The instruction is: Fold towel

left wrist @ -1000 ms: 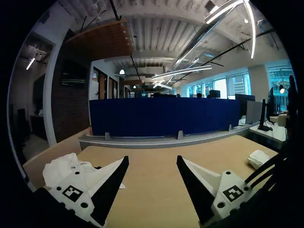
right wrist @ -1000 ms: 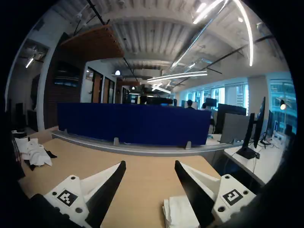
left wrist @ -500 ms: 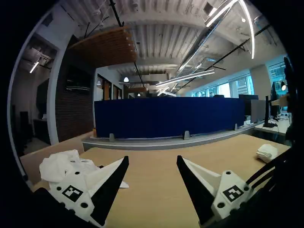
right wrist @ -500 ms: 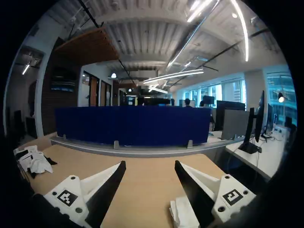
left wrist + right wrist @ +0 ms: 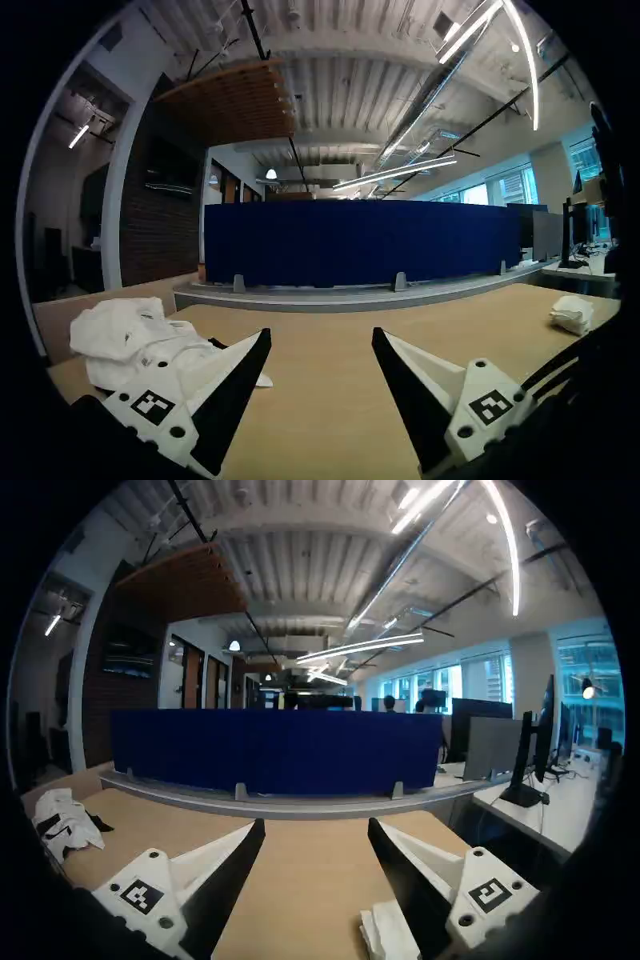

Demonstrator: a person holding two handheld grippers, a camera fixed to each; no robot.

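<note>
In the left gripper view a crumpled white towel (image 5: 128, 336) lies on the wooden table at the left, just beyond the left finger. My left gripper (image 5: 320, 344) is open with nothing between its fingers. A folded white towel (image 5: 573, 314) rests at the table's far right. In the right gripper view my right gripper (image 5: 314, 832) is open above the table. A folded white towel (image 5: 384, 930) lies beside its right finger, partly hidden by it. The crumpled towel (image 5: 62, 826) shows far left.
A wooden table (image 5: 336, 336) stretches ahead to a grey rail and a blue divider panel (image 5: 360, 244). Desks with monitors (image 5: 528, 760) stand to the right. People sit far off behind the divider.
Both views have dropped lower toward the table. In the left gripper view the crumpled towel looks larger and nearer, and the folded towel slid further right. Both grippers stayed open.
</note>
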